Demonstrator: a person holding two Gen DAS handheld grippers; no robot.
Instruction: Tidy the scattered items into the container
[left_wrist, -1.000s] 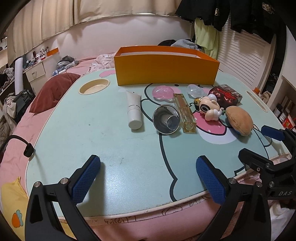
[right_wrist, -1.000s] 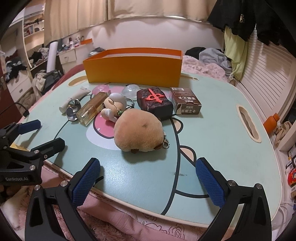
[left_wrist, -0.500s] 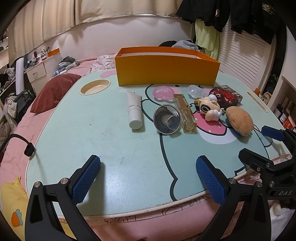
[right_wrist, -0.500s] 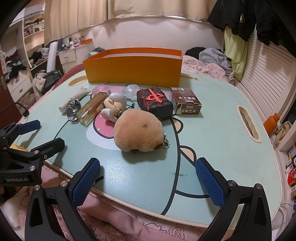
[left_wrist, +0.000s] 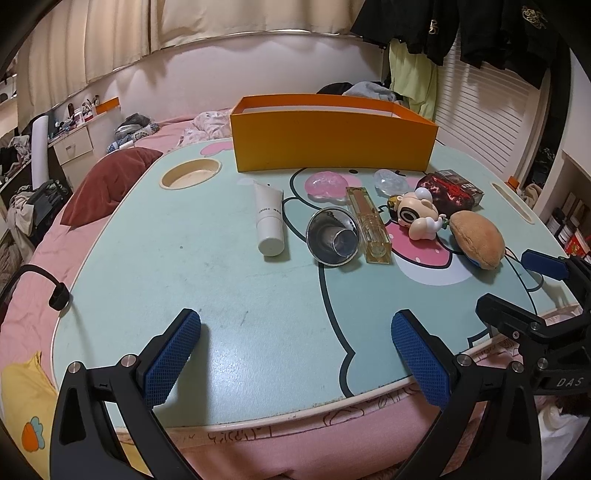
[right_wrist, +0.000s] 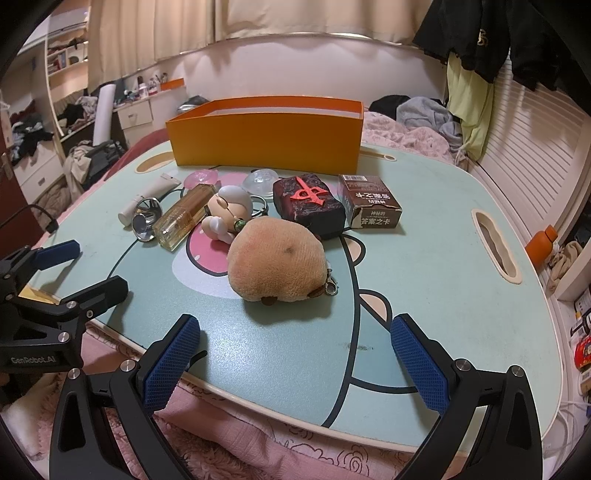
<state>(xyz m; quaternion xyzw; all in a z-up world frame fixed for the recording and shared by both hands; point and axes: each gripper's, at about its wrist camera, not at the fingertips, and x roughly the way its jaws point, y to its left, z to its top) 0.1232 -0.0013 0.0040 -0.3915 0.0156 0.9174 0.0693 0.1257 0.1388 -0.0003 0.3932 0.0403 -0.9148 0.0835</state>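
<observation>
left gripper (left_wrist: 295, 350) hovers over the near edge of the table (left_wrist: 229, 295), jaws spread wide, nothing between them. right gripper (right_wrist: 295, 350) likewise wide apart and empty. just ahead of the right gripper lies a tan plush toy (right_wrist: 277, 269) with a metal clasp. ahead of the left gripper, a white tube (left_wrist: 269, 218), a shiny metal funnel (left_wrist: 332, 236) and a clear amber bottle (left_wrist: 369, 225) lie side by side. beyond them, a big-eyed figurine (left_wrist: 417, 218), a dark red block (right_wrist: 308, 201), a brown card box (right_wrist: 369, 206). farthest, the orange container (left_wrist: 332, 142), rectangular, open-topped, upright.
</observation>
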